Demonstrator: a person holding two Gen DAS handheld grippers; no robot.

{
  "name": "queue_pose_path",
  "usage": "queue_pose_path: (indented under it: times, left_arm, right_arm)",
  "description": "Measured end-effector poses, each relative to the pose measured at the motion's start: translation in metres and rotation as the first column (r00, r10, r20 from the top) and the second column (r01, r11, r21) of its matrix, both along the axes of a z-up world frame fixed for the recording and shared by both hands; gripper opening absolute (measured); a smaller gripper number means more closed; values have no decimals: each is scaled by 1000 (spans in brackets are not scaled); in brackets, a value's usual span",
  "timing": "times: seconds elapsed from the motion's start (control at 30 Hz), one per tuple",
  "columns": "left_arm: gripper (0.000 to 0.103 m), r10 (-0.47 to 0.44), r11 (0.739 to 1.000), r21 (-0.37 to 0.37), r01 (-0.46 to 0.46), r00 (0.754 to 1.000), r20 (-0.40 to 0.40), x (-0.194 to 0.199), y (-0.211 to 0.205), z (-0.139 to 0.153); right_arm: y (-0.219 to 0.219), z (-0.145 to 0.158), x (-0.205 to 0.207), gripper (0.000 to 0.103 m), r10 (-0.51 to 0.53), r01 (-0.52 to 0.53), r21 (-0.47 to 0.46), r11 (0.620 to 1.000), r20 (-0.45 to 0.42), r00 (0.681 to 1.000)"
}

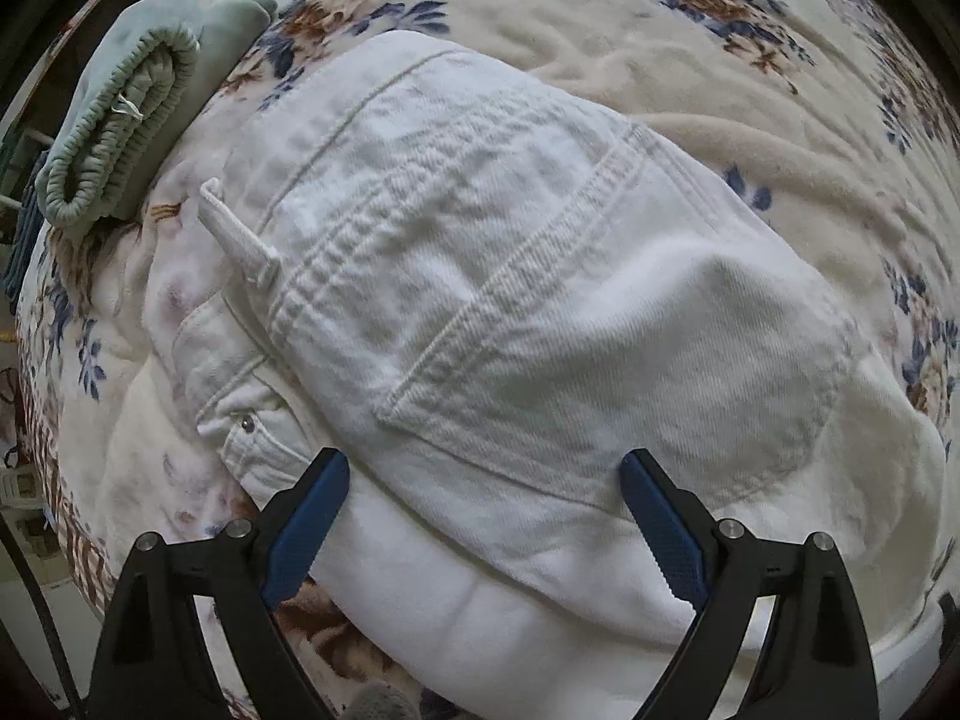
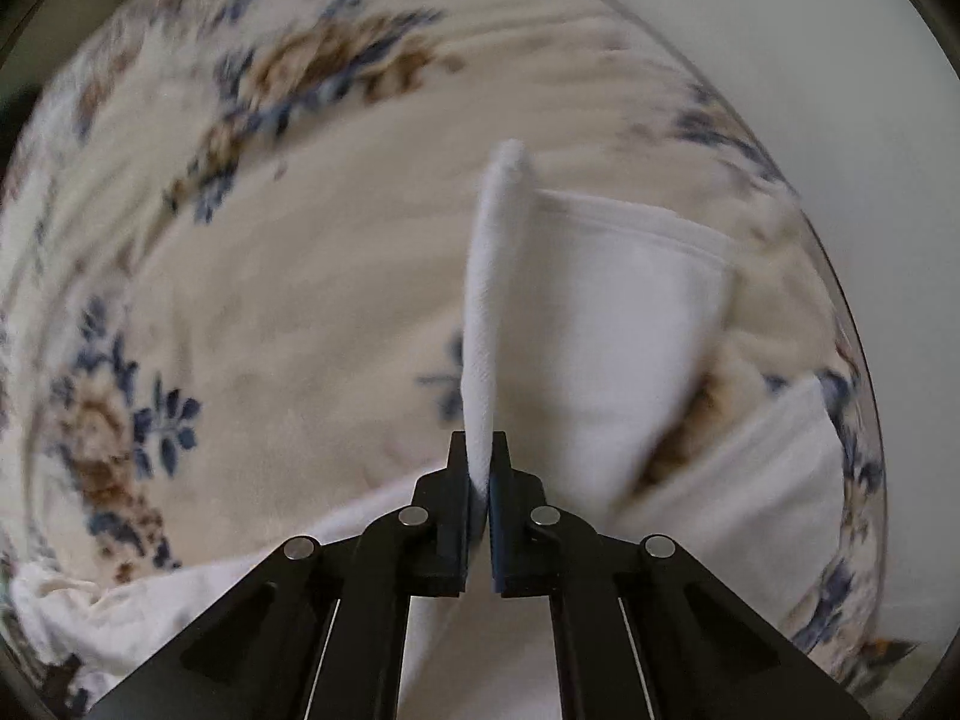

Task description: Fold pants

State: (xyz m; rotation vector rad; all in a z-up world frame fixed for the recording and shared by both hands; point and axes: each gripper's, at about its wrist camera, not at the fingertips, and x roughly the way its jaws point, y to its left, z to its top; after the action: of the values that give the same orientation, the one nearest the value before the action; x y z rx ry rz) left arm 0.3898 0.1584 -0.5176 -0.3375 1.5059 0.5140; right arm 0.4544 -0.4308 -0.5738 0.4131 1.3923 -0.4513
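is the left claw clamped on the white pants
No, the left claw stands wide open, its blue fingertips apart over the white denim pants without pinching any fabric.

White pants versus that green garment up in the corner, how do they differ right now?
The white pants are stiff denim with a stitched pocket; the green garment is soft, with a gathered elastic waistband. The pants fill the middle of the view, under the open left gripper; the green garment lies folded near the edge. Both lie on the floral blanket.
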Motion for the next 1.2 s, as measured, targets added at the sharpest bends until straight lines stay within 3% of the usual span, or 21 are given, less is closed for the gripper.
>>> queue_pose_path:
  times: [0.13, 0.3, 0.37, 0.43, 0.47, 0.57, 0.63, 0.67, 0.77, 0.87, 0.97, 1.07, 1.1, 1.13, 1.17, 1.2]
  left_arm:
    - [92, -31, 1000, 6, 31, 1000, 1, -12, -8, 2]
    - [92, -26, 999, -26, 27, 999, 39, -33, -17, 13]
    - [92, -1, 999, -42, 3, 998, 57, -40, -14, 15]
    - [92, 44, 997, -68, -38, 996, 84, -51, -5, 18]
    - [92, 64, 995, -81, -56, 993, 98, -56, -1, 20]
    - [92, 173, 977, -154, -148, 971, 164, -83, 23, 34]
    - [92, 241, 961, -184, -207, 952, 188, -92, 41, 41]
    - [92, 290, 945, -212, -249, 938, 191, -99, 54, 40]
    - [92, 384, 900, -288, -327, 908, 169, -97, 64, 35]
    - [92, 452, 858, -352, -374, 875, 171, -88, 83, 22]
    - [92, 470, 853, -349, -389, 863, 187, -71, 91, 16]
    - [92, 439, 877, -307, -370, 876, 199, -51, 89, 12]
    - [91, 435, 879, -302, -368, 878, 198, -49, 89, 9]
    - [82, 431, 884, -288, -368, 881, 196, -46, 90, 6]
    - [70, 420, 892, -271, -361, 885, 204, -44, 88, 4]
    - [49, 401, 905, -243, -350, 893, 205, -39, 87, 4]
  right_arm:
    - [-31, 26, -58, 5, -142, 137, 69, 988, 79, 987]
    - [-70, 39, -146, 5, -360, 338, 166, 927, 132, 924]
    - [-74, 22, -164, 5, -397, 373, 194, 907, 108, 911]
    - [-77, -6, -170, 7, -406, 390, 216, 895, 35, 913]
    - [-79, -26, -173, 11, -435, 425, 245, 871, -15, 900]
    - [-76, -46, -178, 34, -487, 489, 313, 815, -89, 869]
    - [-67, -33, -184, 63, -501, 485, 325, 812, -38, 865]
    - [-60, -23, -187, 66, -504, 481, 322, 816, -12, 864]
    - [-32, 0, -196, 67, -524, 481, 357, 801, 29, 851]
    - [2, -9, -199, 67, -522, 454, 482, 750, 9, 853]
    - [39, -33, -188, 67, -486, 396, 612, 685, -20, 873]
    - [81, -57, -169, 67, -462, 338, 707, 621, -18, 887]
    - [93, -63, -161, 67, -451, 315, 728, 609, -9, 893]
    - [106, -68, -153, 67, -440, 289, 748, 597, 4, 898]
    - [117, -72, -147, 67, -426, 280, 749, 601, 4, 904]
    - [126, -76, -141, 67, -403, 276, 741, 612, -8, 915]
